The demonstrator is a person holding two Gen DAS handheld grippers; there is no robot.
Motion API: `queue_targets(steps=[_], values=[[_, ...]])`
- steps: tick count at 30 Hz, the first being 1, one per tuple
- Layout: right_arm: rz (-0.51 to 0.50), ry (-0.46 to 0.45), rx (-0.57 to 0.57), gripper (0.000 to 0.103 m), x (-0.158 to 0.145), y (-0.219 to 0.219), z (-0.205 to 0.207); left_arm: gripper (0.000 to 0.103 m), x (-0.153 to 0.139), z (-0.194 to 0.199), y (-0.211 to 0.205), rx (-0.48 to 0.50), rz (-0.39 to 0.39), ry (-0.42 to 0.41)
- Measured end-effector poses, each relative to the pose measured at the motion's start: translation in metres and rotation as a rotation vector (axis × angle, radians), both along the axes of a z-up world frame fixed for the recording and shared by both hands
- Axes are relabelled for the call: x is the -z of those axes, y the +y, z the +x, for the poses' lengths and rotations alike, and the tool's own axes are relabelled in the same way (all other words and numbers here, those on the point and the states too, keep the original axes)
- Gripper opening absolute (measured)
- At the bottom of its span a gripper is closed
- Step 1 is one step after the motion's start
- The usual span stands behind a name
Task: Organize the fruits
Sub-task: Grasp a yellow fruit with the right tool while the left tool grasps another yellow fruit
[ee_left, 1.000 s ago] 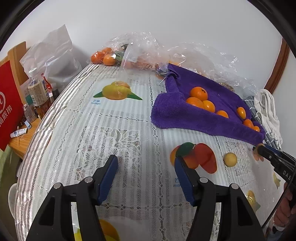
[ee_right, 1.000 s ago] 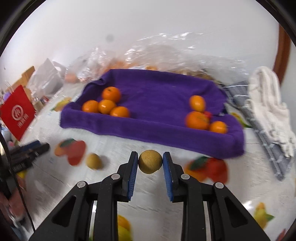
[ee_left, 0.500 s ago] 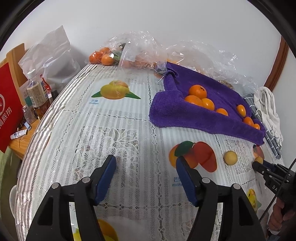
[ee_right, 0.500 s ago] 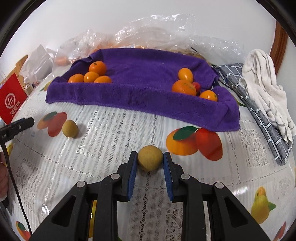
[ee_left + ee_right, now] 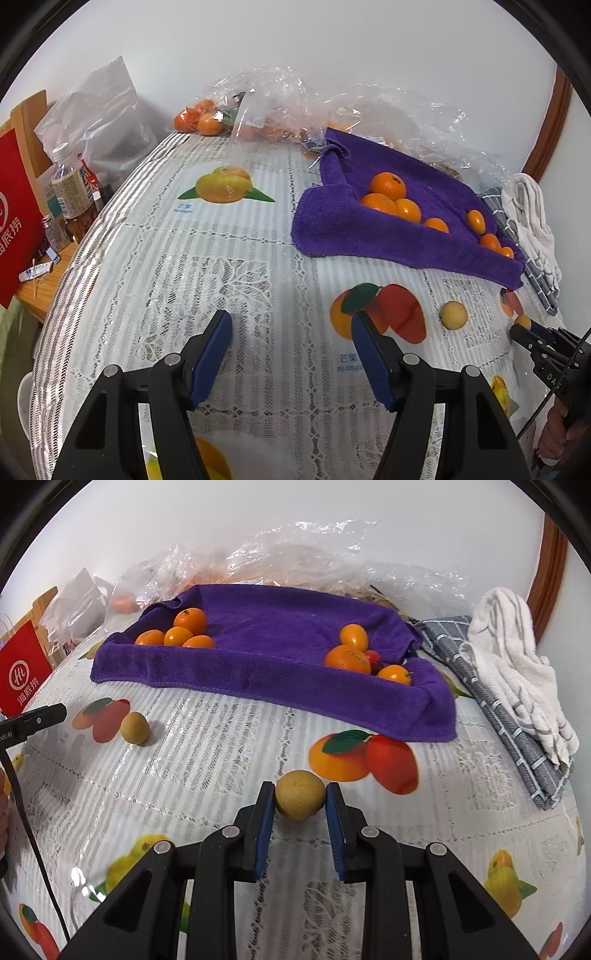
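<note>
Right claw [image 5: 300,799]: your two blue pads pinch a small tan fruit [image 5: 300,799], low in the middle of the right wrist view, just above the desk [image 5: 221,760].
Left claw [image 5: 291,354]: wide apart and holding nothing, at the bottom of the left wrist view; its pads have just spread a little more.
Loose fruit: a second tan fruit [image 5: 135,728] sits alone on the desk, middle left.
Done: oranges [image 5: 177,633] and other fruit lie in two little heaps on the purple towel [image 5: 266,635], farther back.
Left to do: I think both tan fruits need a home.
Hard to see: more fruit sits in the clear bags [image 5: 258,107] at the back, too crinkly to count. Something red hides behind the right heap.
</note>
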State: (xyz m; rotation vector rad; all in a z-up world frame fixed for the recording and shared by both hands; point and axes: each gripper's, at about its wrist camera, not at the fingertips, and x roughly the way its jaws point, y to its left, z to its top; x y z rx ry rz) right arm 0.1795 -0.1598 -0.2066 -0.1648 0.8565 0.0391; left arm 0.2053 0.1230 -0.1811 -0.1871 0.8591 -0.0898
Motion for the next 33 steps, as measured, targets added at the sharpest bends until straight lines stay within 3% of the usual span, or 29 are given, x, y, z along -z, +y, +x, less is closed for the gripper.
queue_targets(steps=[5,15,17,24,26,33], values=[[0.015,0.0,0.024,0.027,-0.001,-0.013,-0.005,0.063,-0.004,-0.001,-0.007,0.015,-0.002,0.004],[0.05,-0.022,0.064,0.027,-0.005,-0.041,-0.022,0.061,-0.032,0.005,-0.088,0.216,-0.008,0.013],[0.031,-0.033,0.072,0.027,-0.006,-0.046,-0.028,0.051,-0.027,0.009,-0.104,0.229,0.015,0.022],[0.026,-0.045,0.083,0.027,-0.01,-0.066,-0.048,0.042,-0.011,0.018,-0.134,0.228,0.041,0.06],[0.031,-0.049,0.087,0.027,-0.011,-0.07,-0.052,0.024,-0.007,0.021,-0.138,0.226,0.046,0.072],[0.049,-0.049,0.096,0.027,-0.016,-0.074,-0.058,0.024,-0.021,0.016,-0.127,0.202,0.007,0.055]])
